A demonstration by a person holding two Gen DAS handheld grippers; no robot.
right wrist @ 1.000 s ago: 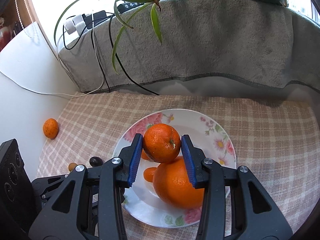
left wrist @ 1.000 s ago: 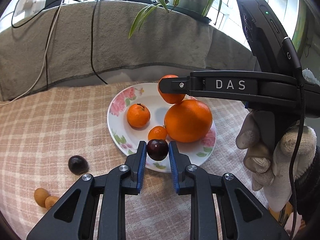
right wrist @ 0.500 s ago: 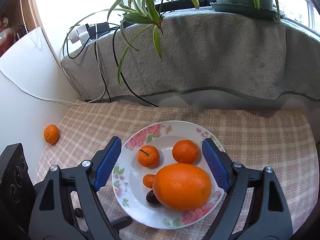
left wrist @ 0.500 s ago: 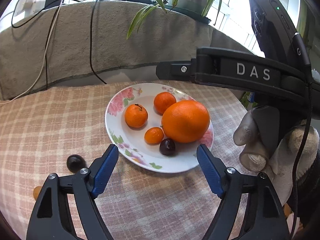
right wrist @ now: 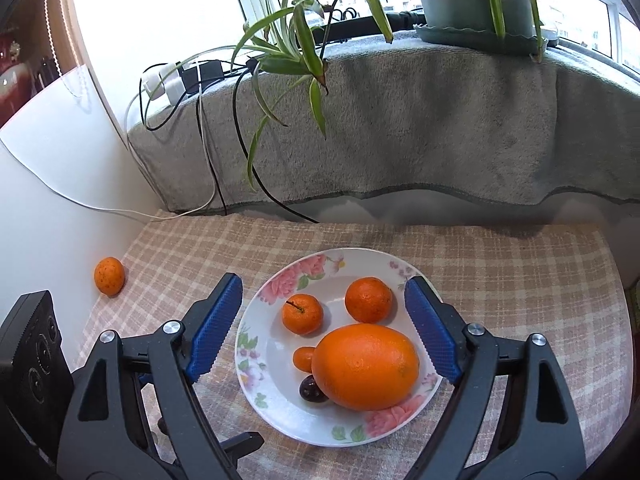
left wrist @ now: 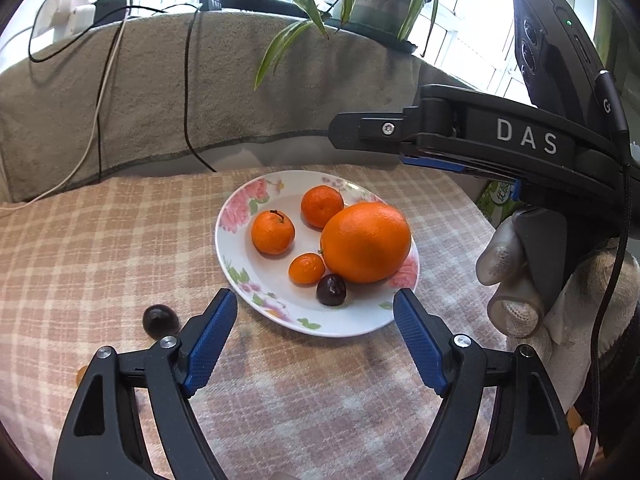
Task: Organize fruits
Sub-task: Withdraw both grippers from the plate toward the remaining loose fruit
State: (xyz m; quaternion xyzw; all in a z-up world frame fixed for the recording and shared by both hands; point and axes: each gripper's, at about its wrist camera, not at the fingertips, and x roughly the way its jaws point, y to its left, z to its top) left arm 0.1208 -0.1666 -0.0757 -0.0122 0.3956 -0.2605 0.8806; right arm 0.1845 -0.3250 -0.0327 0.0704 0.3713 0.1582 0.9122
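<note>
A floral plate [left wrist: 240, 248] [right wrist: 256, 360] on the checked cloth holds a big orange [left wrist: 366, 242] [right wrist: 366, 366], two mandarins [left wrist: 273, 232] [left wrist: 322, 206], a small kumquat [left wrist: 307, 268] and a dark cherry [left wrist: 331, 289] [right wrist: 312, 389]. My left gripper [left wrist: 316, 340] is open and empty, just in front of the plate. My right gripper [right wrist: 324, 328] is open and empty, above the plate. A second dark cherry [left wrist: 160, 321] lies on the cloth left of the plate. A loose mandarin [right wrist: 109, 275] lies at the cloth's far left edge.
A grey towel [left wrist: 140, 92] covers the sill behind the table, with cables [left wrist: 187, 80] hanging over it and a potted spider plant [right wrist: 476, 0] on top. The right gripper's body [left wrist: 520, 140] and gloved hand [left wrist: 516, 280] fill the right of the left wrist view. A white wall [right wrist: 52, 184] borders the left.
Both grippers opened: the left let the cherry go onto the plate, the right let its mandarin go onto the plate. Both have since drawn back and up a little.
</note>
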